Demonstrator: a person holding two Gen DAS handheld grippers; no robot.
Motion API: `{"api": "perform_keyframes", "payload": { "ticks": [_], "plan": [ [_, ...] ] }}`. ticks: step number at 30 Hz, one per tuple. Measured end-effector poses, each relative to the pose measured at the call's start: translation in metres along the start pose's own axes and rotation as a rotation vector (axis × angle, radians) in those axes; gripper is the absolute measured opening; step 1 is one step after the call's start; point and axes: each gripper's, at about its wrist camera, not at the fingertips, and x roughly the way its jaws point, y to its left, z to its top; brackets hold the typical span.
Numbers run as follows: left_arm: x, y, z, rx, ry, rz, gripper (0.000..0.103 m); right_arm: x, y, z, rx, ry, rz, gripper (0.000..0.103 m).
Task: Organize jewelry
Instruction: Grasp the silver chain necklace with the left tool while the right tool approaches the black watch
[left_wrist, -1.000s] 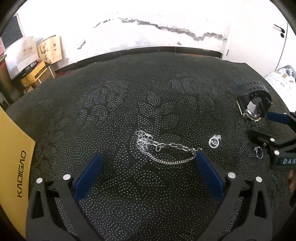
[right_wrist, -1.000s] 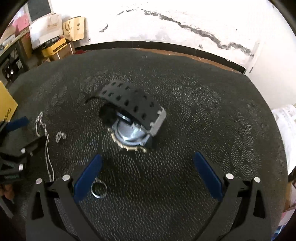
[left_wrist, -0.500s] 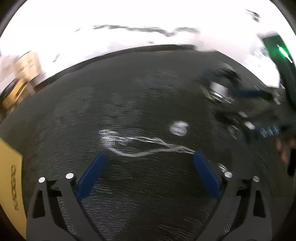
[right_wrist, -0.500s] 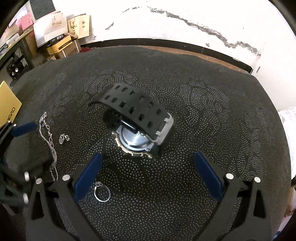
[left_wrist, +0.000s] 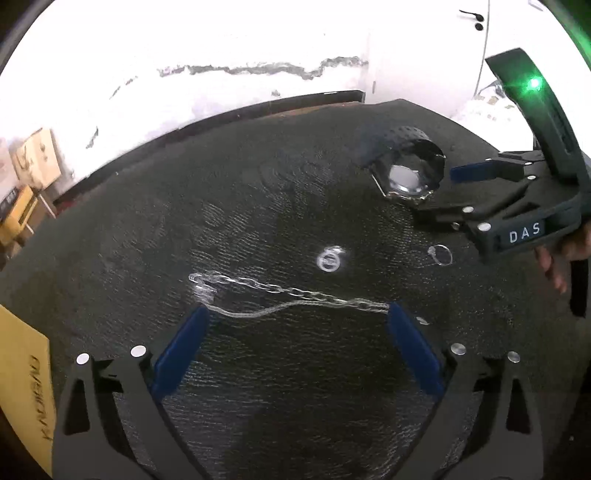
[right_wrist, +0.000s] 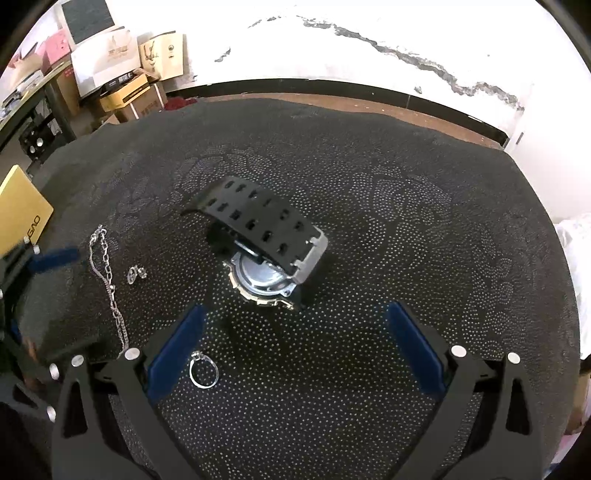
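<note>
Now | chain between left hand-held gripper fingers | watch apart

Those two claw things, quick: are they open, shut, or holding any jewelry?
Left gripper: open, fingers spread near the silver chain, holding nothing.
Right gripper: open, empty, facing the black watch.

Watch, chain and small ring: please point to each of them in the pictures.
watch (right_wrist: 258, 277), right wrist view, on its metal case back.
chain (left_wrist: 295, 293), left wrist view, on the links mid-length.
ring (right_wrist: 204, 373), right wrist view, on its band's left side.
</note>
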Motion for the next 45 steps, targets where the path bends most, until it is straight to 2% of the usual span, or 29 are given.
{"api": "perform_keyframes", "payload": {
  "ticks": [1, 4, 5, 8, 11, 15, 18, 21, 22, 23, 26, 31, 35, 37, 39, 40, 42, 43, 45],
  "plan": [
    [0.001, 0.002, -0.001, 0.005, 0.009, -0.02, 0.096, 0.0, 0.0, -0.001, -0.006, 0.0, -0.001, 0.096],
    [0.006, 0.008, -0.004, 0.068, 0.02, 0.002, 0.096, -0.001, 0.001, -0.002, -0.009, 0.0, 0.005, 0.096],
    [0.007, 0.013, -0.003, 0.084, 0.028, -0.013, 0.096, -0.001, 0.0, -0.002, -0.009, -0.001, 0.004, 0.096],
    [0.009, 0.033, 0.003, 0.049, 0.023, -0.047, 0.096, -0.003, 0.002, -0.004, -0.007, -0.004, 0.011, 0.096],
    [0.016, 0.056, 0.011, -0.023, 0.015, -0.13, 0.097, -0.004, 0.001, -0.005, -0.014, -0.004, 0.009, 0.096],
    [0.018, 0.043, 0.012, 0.039, 0.017, -0.162, 0.097, -0.003, 0.0, -0.007, -0.012, -0.002, 0.011, 0.096],
    [0.013, 0.018, 0.007, 0.129, 0.024, -0.216, 0.097, -0.003, -0.002, -0.006, -0.007, -0.001, 0.01, 0.096],
    [0.012, -0.011, 0.003, 0.25, 0.036, -0.19, 0.097, -0.003, -0.002, -0.005, -0.005, 0.0, 0.021, 0.096],
    [0.011, -0.015, 0.003, 0.261, 0.035, -0.195, 0.097, -0.003, 0.001, -0.005, -0.017, 0.002, 0.022, 0.096],
    [0.011, -0.016, 0.003, 0.254, 0.037, -0.214, 0.097, -0.003, 0.003, -0.005, -0.03, 0.004, 0.023, 0.096],
    [0.015, -0.022, 0.007, 0.235, 0.037, -0.174, 0.097, 0.0, 0.01, -0.008, -0.075, 0.011, 0.009, 0.096],
    [0.023, -0.027, 0.015, 0.192, 0.036, -0.131, 0.097, 0.004, 0.004, -0.008, -0.042, 0.014, 0.037, 0.096],
    [0.023, -0.025, 0.016, 0.186, 0.036, -0.133, 0.098, 0.007, 0.001, -0.007, -0.036, 0.009, 0.051, 0.096],
    [0.022, -0.022, 0.015, 0.174, 0.034, -0.14, 0.097, 0.007, 0.003, -0.006, -0.049, 0.001, 0.031, 0.09],
    [0.021, -0.02, 0.015, 0.161, 0.026, -0.133, 0.09, 0.004, 0.004, -0.004, -0.053, -0.007, 0.026, 0.073],
    [0.02, -0.018, 0.015, 0.152, 0.022, -0.129, 0.088, 0.003, 0.002, -0.003, -0.044, -0.01, 0.019, 0.069],
    [0.018, -0.015, 0.014, 0.134, 0.013, -0.108, 0.078, 0.001, 0.0, -0.002, -0.035, -0.015, 0.019, 0.051],
    [0.016, -0.014, 0.014, 0.126, 0.011, -0.101, 0.077, 0.001, 0.001, -0.001, -0.037, -0.014, 0.02, 0.047],
    [0.015, -0.013, 0.014, 0.109, 0.008, -0.084, 0.07, 0.0, 0.005, 0.0, -0.05, -0.014, 0.021, 0.032]
  ]
}}
